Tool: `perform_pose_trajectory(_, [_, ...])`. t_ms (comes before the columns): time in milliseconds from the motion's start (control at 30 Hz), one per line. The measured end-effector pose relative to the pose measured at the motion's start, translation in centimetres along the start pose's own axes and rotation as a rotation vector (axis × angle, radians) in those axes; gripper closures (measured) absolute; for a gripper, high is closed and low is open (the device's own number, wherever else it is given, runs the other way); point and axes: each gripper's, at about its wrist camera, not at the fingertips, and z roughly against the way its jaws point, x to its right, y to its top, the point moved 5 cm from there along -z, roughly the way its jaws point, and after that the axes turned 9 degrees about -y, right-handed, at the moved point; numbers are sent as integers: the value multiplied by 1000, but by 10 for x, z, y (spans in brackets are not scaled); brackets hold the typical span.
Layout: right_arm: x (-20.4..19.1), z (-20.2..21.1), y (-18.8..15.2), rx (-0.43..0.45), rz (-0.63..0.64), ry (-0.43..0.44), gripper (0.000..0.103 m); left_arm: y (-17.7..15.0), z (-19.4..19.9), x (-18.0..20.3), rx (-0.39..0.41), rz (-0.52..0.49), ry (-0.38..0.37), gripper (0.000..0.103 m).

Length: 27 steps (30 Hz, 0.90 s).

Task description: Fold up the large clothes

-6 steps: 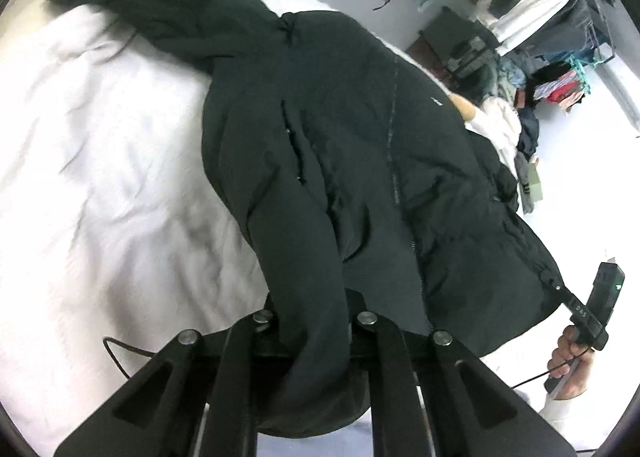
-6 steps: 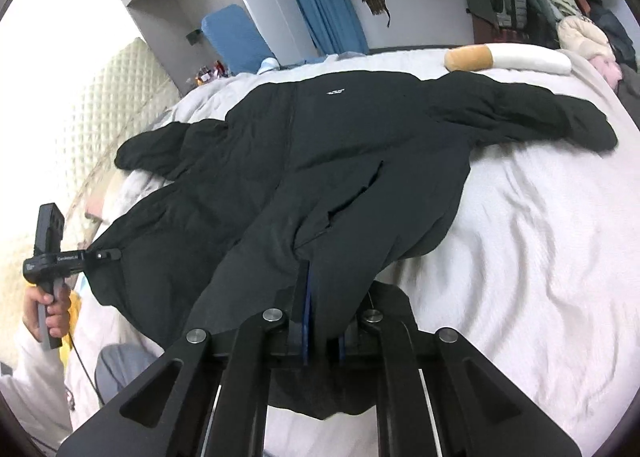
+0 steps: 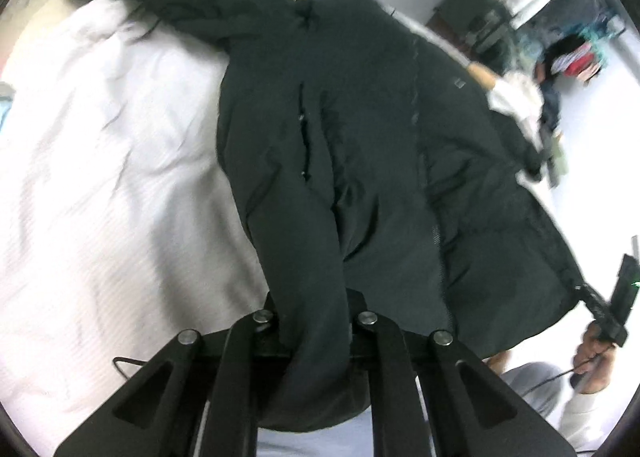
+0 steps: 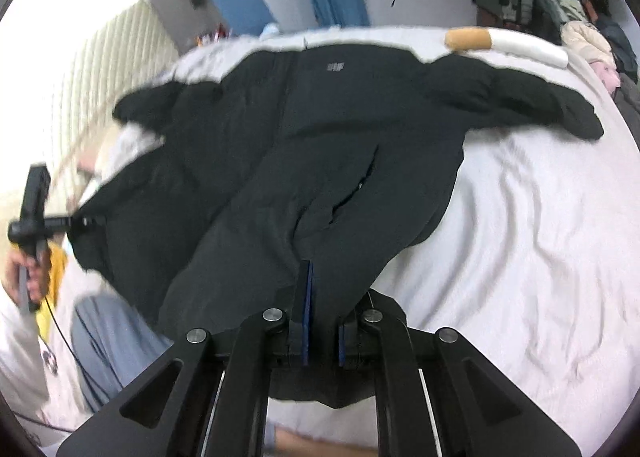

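1. Two grips are set: your left hand-held gripper point(image 3: 316, 321) and right hand-held gripper point(image 4: 322, 313) are each clamped on the hem of the black jacket point(image 4: 360, 145), which lies spread on the bed point(image 4: 540, 217) with its hem at the near edge.
2. Judging by this, the fold is starting; next, lift both corners evenly toward the collar.
3. Only the right view shows the far sleeve point(image 4: 552, 109) outstretched.

A black padded jacket point(image 4: 360, 129) is lying front-up across the white bed point(image 4: 540, 237), sleeves spreading sideways (its hem corners are lifting off).
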Motion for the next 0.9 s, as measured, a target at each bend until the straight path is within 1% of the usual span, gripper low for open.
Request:
perform_pose_trajectory(33, [-4, -4, -11, -26, 16, -15, 95, 1, -2, 4, -13, -11, 20, 94])
perform_pose_trajectory(67, [-6, -12, -15, -42, 27, -27, 95, -4, -6, 3, -35, -26, 55, 94])
perform_pose_trajectory(100, [-7, -18, -26, -68, 49, -46, 95, -6, -16, 7, -54, -36, 83, 94])
perform_pose_trajectory(167, [-6, -33, -40, -115, 67, -78, 95, -8, -28, -1, -91, -54, 137, 93])
perform_pose_trajectory(267, [4, -53, -47, -188, 62, -104, 95, -13, -40, -19, -132, -31, 158, 93])
perform_pose_trajectory(333, [10, -70, -52, -242, 53, -108, 95, -10, -50, -28, -157, -29, 176, 93])
perform_pose_trajectory(433, [15, -94, -62, -308, 42, -111, 95, -4, -64, -31, -204, -29, 195, 92])
perform_pose_trajectory(500, [17, -106, -65, -344, 42, -112, 95, 1, -73, -31, -242, -36, 219, 88])
perform_pose_trajectory(533, [18, -113, -65, -360, 50, -116, 95, 5, -78, -30, -258, -38, 227, 88])
perform_pose_trajectory(667, [17, -130, -61, -394, 78, -126, 94, 15, -100, -31, -332, -26, 256, 85])
perform_pose_trajectory(800, [16, -145, -55, -406, 99, -141, 92, 21, -117, -27, -359, -20, 282, 81])
perform_pose_trajectory(900, [17, -148, -52, -401, 101, -150, 91, 27, -126, -18, -357, -25, 316, 80])
